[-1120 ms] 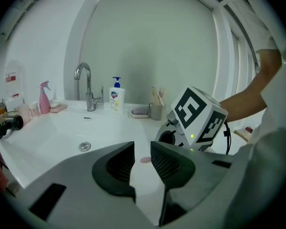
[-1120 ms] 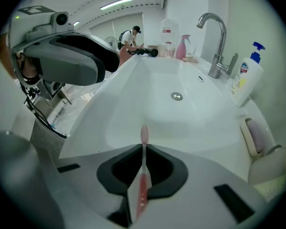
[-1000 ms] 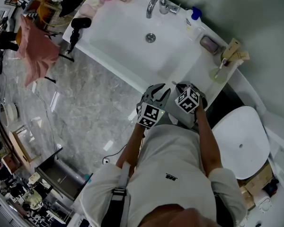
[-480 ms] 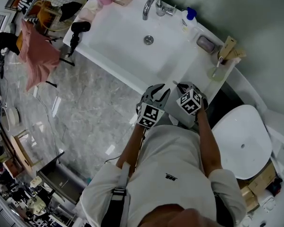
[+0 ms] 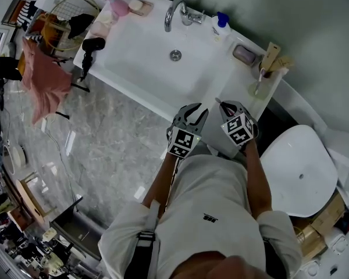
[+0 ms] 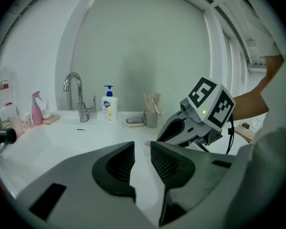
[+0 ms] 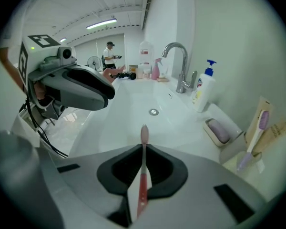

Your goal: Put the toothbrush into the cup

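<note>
now, your left gripper (image 6: 142, 149) hovers by the front edge of the white sink (image 5: 134, 45), jaws narrowly apart with nothing between them. just beside it, your right gripper (image 7: 143, 149) is clamped on the pink toothbrush (image 7: 142, 180), whose head points out over the basin. the cup (image 5: 256, 91) stands well apart on the counter's far right, a purple toothbrush (image 7: 258, 128) in it.

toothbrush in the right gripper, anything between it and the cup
Nothing visible does. The right gripper is shut on the toothbrush, and only counter lies between it and the cup. The soap dish sits off to one side.
</note>
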`<state>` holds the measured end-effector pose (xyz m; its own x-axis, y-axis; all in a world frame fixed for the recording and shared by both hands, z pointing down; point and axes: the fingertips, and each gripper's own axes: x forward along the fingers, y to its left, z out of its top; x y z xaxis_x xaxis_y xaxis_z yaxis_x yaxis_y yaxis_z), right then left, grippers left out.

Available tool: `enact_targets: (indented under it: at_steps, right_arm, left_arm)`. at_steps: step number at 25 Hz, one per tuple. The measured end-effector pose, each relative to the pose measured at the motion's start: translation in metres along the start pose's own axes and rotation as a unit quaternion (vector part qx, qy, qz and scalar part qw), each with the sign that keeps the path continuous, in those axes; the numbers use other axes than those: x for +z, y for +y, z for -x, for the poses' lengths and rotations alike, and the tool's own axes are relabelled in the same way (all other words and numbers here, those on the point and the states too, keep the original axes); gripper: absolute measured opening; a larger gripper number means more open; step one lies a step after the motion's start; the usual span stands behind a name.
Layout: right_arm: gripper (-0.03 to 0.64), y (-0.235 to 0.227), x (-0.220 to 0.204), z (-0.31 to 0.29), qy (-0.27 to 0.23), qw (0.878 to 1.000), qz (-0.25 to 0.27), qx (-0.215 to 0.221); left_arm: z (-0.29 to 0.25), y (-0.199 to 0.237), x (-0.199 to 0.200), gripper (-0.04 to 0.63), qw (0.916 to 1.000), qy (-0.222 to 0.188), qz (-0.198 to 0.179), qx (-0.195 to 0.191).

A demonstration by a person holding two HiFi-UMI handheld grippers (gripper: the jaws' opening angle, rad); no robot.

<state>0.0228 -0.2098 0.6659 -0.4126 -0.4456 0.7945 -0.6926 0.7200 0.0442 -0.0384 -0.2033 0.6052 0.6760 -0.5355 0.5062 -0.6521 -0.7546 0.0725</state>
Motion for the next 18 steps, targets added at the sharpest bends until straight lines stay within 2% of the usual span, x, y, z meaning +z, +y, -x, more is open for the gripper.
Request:
enact_targets:
  at_steps: [9,14,18]
  right_arm:
    - [0.046,-0.021,0.024,0.037,-0.059,0.997,-0.024,-0.045]
    - [0.046,-0.035,0.04,0.063,-0.103,0.991,-0.026,-0.078]
    - [0.046,-0.045,0.045,0.081,-0.129,0.986,-0.048,-0.097]
  left_arm:
    - [-0.009,-0.005,0.023,0.101,0.9995,-0.02,-0.024,-0.012]
    - [-0.012,-0.009,0.045,0.103,0.9985,-0.042,-0.029,-0.021]
    - [-0.017,-0.015,0.062,0.101,0.9972,-0.056,-0.04,-0.031]
